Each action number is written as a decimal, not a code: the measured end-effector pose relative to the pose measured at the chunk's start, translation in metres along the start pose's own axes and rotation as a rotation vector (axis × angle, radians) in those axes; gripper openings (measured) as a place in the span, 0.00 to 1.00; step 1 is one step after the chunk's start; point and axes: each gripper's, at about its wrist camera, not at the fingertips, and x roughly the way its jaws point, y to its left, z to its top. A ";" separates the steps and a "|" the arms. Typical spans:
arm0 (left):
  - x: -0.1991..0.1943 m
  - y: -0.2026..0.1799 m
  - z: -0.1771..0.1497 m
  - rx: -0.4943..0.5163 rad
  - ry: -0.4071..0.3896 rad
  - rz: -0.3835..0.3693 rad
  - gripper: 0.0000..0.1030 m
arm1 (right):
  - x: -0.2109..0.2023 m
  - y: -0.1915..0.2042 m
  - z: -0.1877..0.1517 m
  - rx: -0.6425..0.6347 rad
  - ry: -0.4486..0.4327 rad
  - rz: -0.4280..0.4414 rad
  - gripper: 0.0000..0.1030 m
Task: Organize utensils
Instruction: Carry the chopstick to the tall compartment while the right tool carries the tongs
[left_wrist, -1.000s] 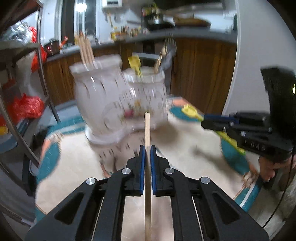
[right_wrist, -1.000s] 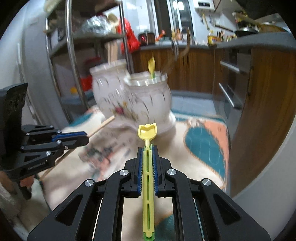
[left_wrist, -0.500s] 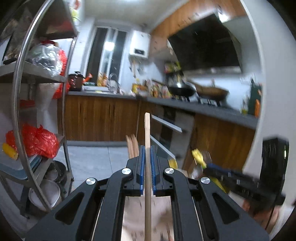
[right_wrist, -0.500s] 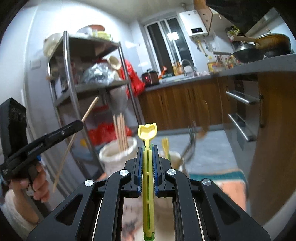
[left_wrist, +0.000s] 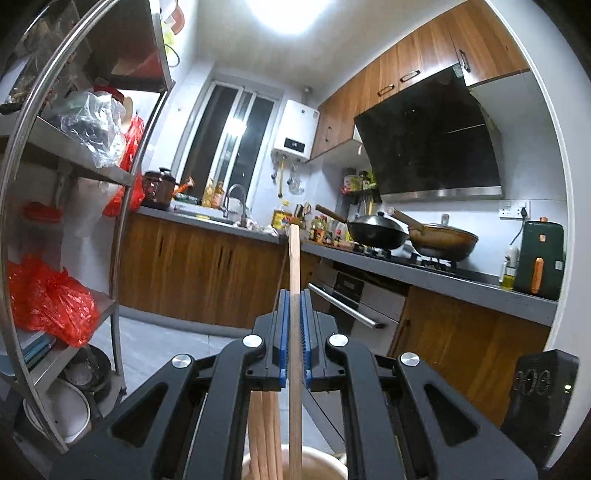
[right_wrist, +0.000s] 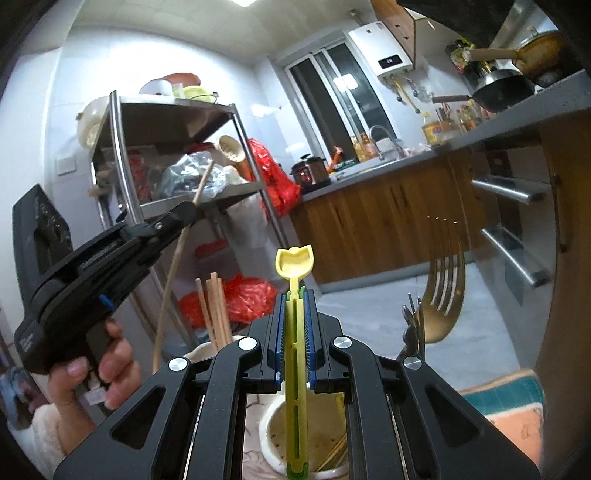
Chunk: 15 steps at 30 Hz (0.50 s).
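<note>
1. Both hands have come up off the table: a second ago each wrist view looked across the patterned tablecloth at the two white holders, and now both look level into the kitchen, with the holders down at the bottom edge.

2. The left gripper (left_wrist: 294, 339) is clamped tight on a single long pale wooden chopstick (left_wrist: 294, 280), blue pads pressed to both sides. The stick stands upright, and its lower end dips towards the rim of the white ceramic holder (left_wrist: 321, 459) directly below, where more wooden chopsticks (left_wrist: 264, 432) already stand.

3. From the right wrist view that same chopstick hangs slanted from the left gripper, the person's hand (right_wrist: 92, 373) wrapped round the grip. Whether the tip is inside the holder yet, I cannot tell.

4. The right gripper (right_wrist: 294, 339) is closed just as firmly on a small yellow plastic spoon with a slotted handle (right_wrist: 294, 295), bowl end up. A green piece shows behind it.

5. Beneath the spoon sits the second white ceramic holder (right_wrist: 273, 432), its mouth open, with a gold-coloured metal fork (right_wrist: 443, 295) standing in it to the right.

6. So the lift has carried each utensil above its own pot: chopstick with chopsticks, spoon with the cutlery.

7. The next call, by my reading, is a straight lowering and a release from each hand. The thin chopstick could catch the rim if it stays tilted.
</note>
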 end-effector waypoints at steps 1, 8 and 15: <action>0.001 0.000 -0.002 0.008 -0.007 0.008 0.06 | 0.001 0.001 -0.001 -0.004 -0.001 0.003 0.10; -0.001 -0.004 -0.015 0.037 -0.050 0.030 0.06 | 0.009 0.006 -0.013 -0.076 -0.011 -0.011 0.10; -0.019 -0.006 -0.028 0.052 -0.032 0.033 0.06 | 0.008 0.007 -0.025 -0.115 0.006 -0.036 0.10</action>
